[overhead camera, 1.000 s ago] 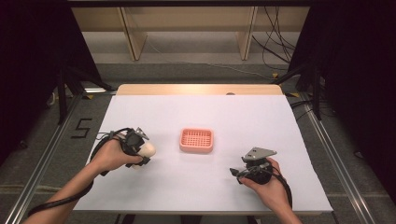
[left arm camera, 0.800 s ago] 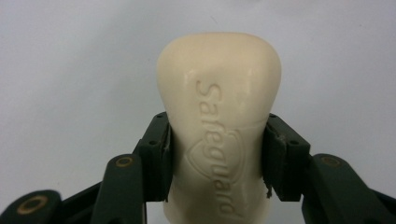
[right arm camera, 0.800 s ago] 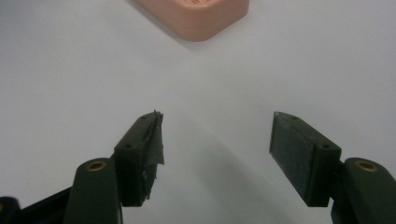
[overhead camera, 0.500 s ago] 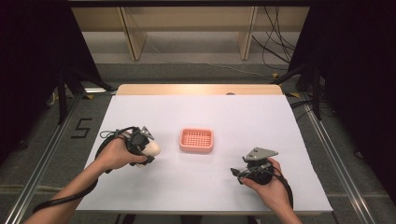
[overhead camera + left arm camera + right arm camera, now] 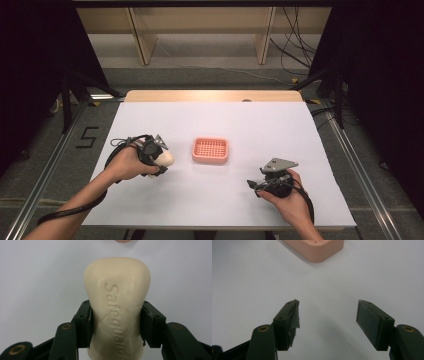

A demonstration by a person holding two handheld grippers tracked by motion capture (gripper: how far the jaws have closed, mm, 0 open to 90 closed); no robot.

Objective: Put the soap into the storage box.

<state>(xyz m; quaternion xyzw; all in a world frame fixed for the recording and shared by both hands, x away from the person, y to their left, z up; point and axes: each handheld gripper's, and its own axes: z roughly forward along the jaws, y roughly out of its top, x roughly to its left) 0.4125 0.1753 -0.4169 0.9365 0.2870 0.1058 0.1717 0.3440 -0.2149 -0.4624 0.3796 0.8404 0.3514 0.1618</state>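
- The left gripper (image 5: pixel 162 156) is clenched on a cream-coloured, rounded bar of soap (image 5: pixel 117 305), its two black jaws pressing the bar's narrower lower part from either side.
- In the left gripper view the bar's broad end points away from the camera, and raised lettering runs along its face.
- In the high view the bar of soap (image 5: pixel 166 158) sits at the left gripper's tip, left of centre over the white worktop (image 5: pixel 220 200); I cannot tell if it touches the surface.
- A salmon-pink plastic soap dish with a grid top (image 5: pixel 210 150) rests near the worktop's middle, just to the right of the bar and apart from it.
- The right gripper (image 5: pixel 328 322) is released, jaws spread wide with nothing between them, low over the bare white worktop.
- In the right gripper view a corner of the soap dish (image 5: pixel 319 250) lies ahead of the jaws, well apart.
- In the high view the right gripper (image 5: pixel 255 184) sits at the near right, held in the person's right hand (image 5: pixel 290 202).
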